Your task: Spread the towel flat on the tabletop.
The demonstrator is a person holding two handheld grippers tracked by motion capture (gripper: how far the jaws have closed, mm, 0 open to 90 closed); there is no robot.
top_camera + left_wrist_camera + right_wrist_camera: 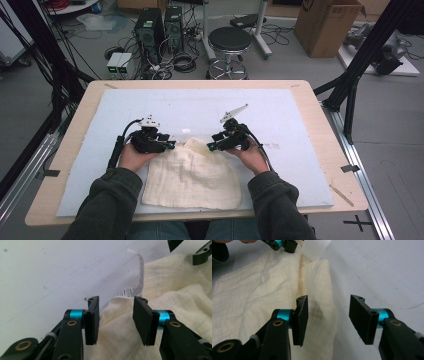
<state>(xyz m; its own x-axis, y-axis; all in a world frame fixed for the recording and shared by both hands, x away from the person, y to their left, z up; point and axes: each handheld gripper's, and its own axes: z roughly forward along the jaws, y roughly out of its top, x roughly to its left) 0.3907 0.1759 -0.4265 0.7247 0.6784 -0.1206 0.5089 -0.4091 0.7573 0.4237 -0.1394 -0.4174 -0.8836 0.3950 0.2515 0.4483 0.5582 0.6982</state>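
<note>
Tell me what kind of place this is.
Most likely a robotics lab or data-recording workspace. Computer towers stand on the floor among tangled cables, a cardboard box sits behind, and the wooden table carries a white mat with a cream cloth.

Black tongs [172, 145], cyan collars, brass rivets; dark-green sleeves [107, 200].
</note>
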